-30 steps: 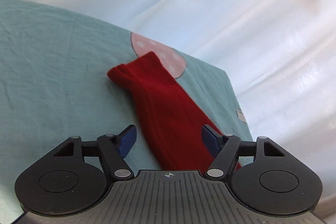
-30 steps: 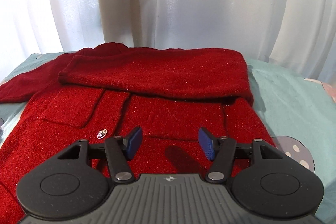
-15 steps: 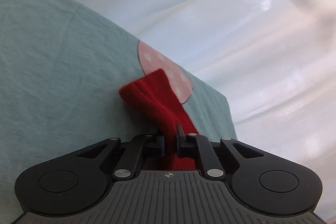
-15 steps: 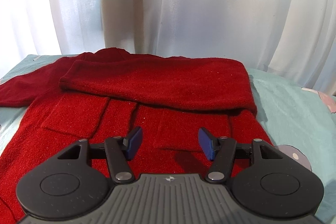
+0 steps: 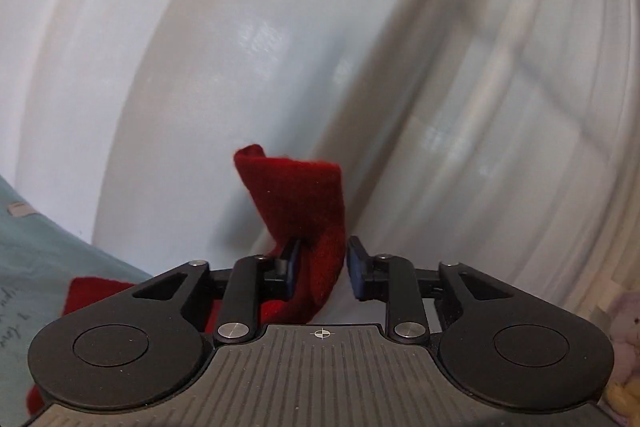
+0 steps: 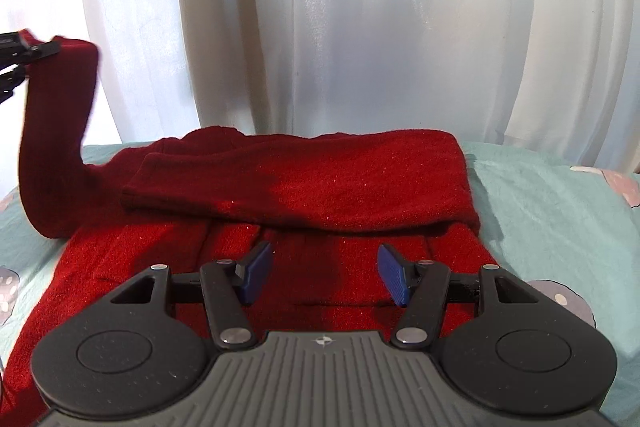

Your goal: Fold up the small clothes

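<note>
Red knitted wool cardigan [image 6: 320, 211] lies flat on teal bedsheet [image 6: 552, 211]; my left gripper [image 5: 320, 269], jaws opening, lifts its sleeve [image 6: 56, 131] left of the body, while my right gripper [image 6: 324, 277] hovers half-open, empty.

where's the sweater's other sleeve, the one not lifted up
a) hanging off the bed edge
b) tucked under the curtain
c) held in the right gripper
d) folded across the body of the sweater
d: in the right wrist view the sleeve lies flat across the red sweater's body on the bed, while the right gripper hovers open with nothing between its jaws.
</note>
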A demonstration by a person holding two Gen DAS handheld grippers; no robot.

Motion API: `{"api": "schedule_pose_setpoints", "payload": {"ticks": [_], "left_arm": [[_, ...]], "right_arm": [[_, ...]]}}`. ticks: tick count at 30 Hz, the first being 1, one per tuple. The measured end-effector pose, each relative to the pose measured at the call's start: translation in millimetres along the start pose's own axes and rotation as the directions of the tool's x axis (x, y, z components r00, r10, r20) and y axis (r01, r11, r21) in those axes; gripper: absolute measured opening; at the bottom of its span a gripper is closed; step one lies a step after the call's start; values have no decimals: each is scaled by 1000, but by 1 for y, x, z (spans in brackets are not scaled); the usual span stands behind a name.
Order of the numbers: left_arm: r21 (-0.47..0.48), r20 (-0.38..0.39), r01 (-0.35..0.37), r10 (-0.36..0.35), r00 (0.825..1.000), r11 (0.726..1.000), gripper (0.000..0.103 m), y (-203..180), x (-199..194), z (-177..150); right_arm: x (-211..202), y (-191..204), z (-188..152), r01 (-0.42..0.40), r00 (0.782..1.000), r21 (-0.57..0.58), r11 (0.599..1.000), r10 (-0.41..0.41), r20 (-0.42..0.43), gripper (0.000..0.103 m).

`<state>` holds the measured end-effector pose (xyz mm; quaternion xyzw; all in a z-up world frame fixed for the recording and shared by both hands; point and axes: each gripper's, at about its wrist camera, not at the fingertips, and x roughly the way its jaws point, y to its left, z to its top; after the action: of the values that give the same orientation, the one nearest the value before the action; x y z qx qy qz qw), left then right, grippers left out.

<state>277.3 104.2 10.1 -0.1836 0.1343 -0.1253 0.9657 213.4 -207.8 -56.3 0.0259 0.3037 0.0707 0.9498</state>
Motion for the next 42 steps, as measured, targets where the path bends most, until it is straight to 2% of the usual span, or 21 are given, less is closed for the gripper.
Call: {"api": "schedule_pose_setpoints", "payload": {"ticks": [1, 2, 3, 5, 10, 15, 17, 20, 22, 23, 25, 27, 30, 32, 34, 36, 37, 40, 42], "left_arm": [[23, -64, 1, 1, 998, 1000, 82, -14, 14, -12], [51, -126, 1, 6, 992, 999, 84, -25, 26, -25], [82, -180, -4, 19, 984, 997, 79, -32, 35, -40], [97, -229, -39, 61, 972, 994, 79, -38, 34, -60], [-33, -286, -145, 130, 949, 989, 79, -4, 15, -80], [-63, -325, -246, 213, 921, 967, 78, 27, 1, -89], [-87, -334, -255, 213, 918, 963, 78, 37, -5, -93], [-90, -346, -279, 233, 909, 956, 78, 47, -8, -97], [-95, -353, -293, 244, 903, 951, 78, 52, -7, -99], [-99, -352, -293, 242, 904, 951, 78, 54, -7, -99], [-106, -346, -297, 245, 906, 949, 78, 56, -7, -97], [-105, -334, -299, 250, 909, 948, 78, 57, -5, -94], [-76, -325, -308, 268, 907, 948, 79, 55, -9, -87], [-69, -327, -303, 265, 907, 951, 80, 55, -8, -87], [-81, -341, -292, 249, 907, 953, 80, 56, -5, -89], [-96, -350, -284, 235, 907, 954, 80, 55, 0, -93], [-94, -350, -285, 236, 907, 954, 80, 53, 2, -94], [-70, -349, -283, 242, 905, 957, 80, 48, 5, -94], [-63, -352, -281, 242, 904, 958, 80, 47, 6, -94]], "right_arm": [[-1, -3, 2, -4, 1000, 8, 1000, 4, 4, 59], [-1, -5, 4, -7, 1000, 17, 1000, 7, 8, 59], [0, -8, 7, -12, 1000, 28, 1000, 12, 10, 59], [3, -15, 13, -38, 999, 51, 998, 38, 10, 59], [34, -21, 33, -164, 985, 128, 978, 169, -29, 59], [93, 0, 56, -283, 950, 186, 941, 302, -85, 52], [119, 10, 61, -299, 936, 225, 927, 331, -123, 46], [151, 22, 64, -314, 911, 284, 906, 372, -177, 46], [164, 32, 65, -331, 902, 283, 900, 389, -185, 45], [170, 36, 67, -326, 900, 286, 901, 389, -198, 43], [175, 43, 68, -311, 907, 284, 907, 372, -196, 16], [169, 49, 72, -303, 922, 229, 925, 345, -175, 12], [134, 43, 83, -251, 966, 104, 962, 256, -40, 11], [114, 28, 87, -160, 986, 65, 985, 157, 53, 11], [102, 8, 86, -36, 995, 51, 998, 31, 94, 11], [104, -14, 80, 51, 997, 47, 998, -54, 64, 11], [108, -23, 76, 69, 997, 49, 996, -71, 35, 11], [121, -55, 64, 19, 997, 147, 989, -8, -77, 16], [127, -68, 61, -11, 994, 221, 975, 36, -108, 21]]}}
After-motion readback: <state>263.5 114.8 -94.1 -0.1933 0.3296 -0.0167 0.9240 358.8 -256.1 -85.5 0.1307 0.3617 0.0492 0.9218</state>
